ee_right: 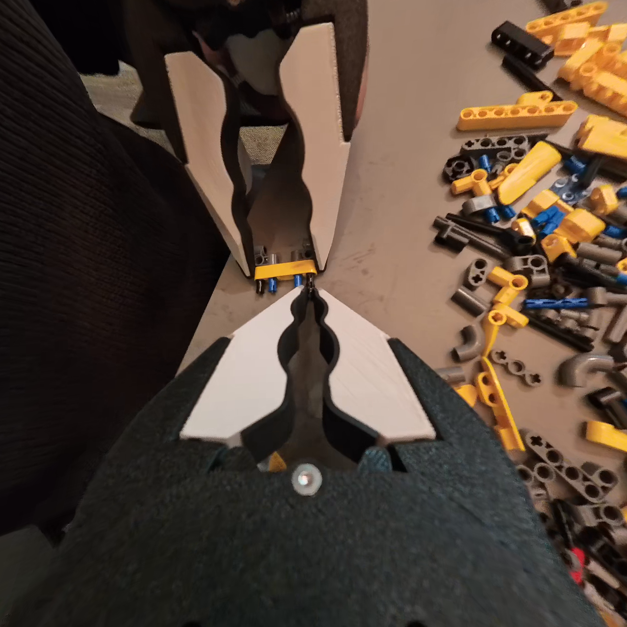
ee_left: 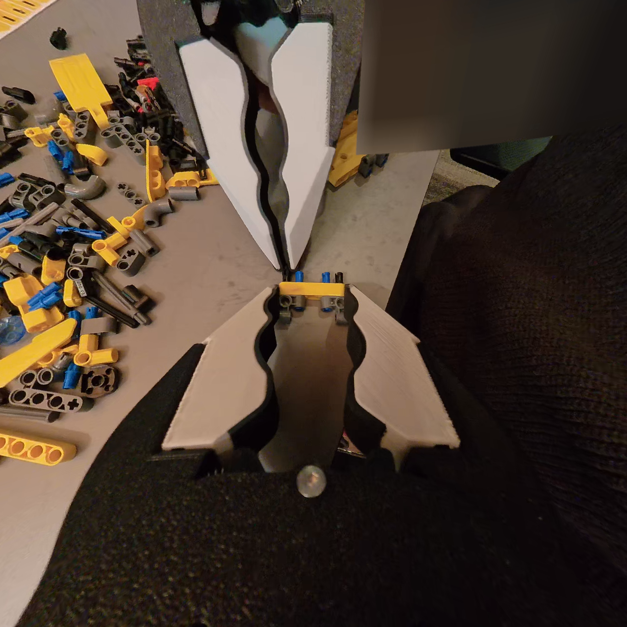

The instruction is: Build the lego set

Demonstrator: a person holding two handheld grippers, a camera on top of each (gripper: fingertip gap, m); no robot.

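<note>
My left gripper (ee_left: 311, 292) is shut on a small assembly: a short yellow beam (ee_left: 310, 289) with grey connectors (ee_left: 288, 302) behind it. Two blue pins (ee_left: 298, 276) and a black pin (ee_left: 338, 277) stick out of its front. My right gripper (ee_left: 286, 268) comes in from above, tip to tip with the left. In the right wrist view, my right gripper (ee_right: 308, 292) is shut on another black pin (ee_right: 309, 282) at the end of the yellow beam (ee_right: 286, 270), which sits between the jaws of the left gripper (ee_right: 285, 269). Both are held over the grey table (ee_left: 220, 288).
A wide pile of loose yellow, grey, black and blue building parts (ee_left: 68, 237) covers the table on the left, and shows in the right wrist view (ee_right: 543, 237) on the right. The table edge (ee_left: 407, 254) runs close beside the grippers. A person's dark knitted clothing (ee_left: 509, 305) lies beyond it. The grippers are tip to tip, or close to it.
</note>
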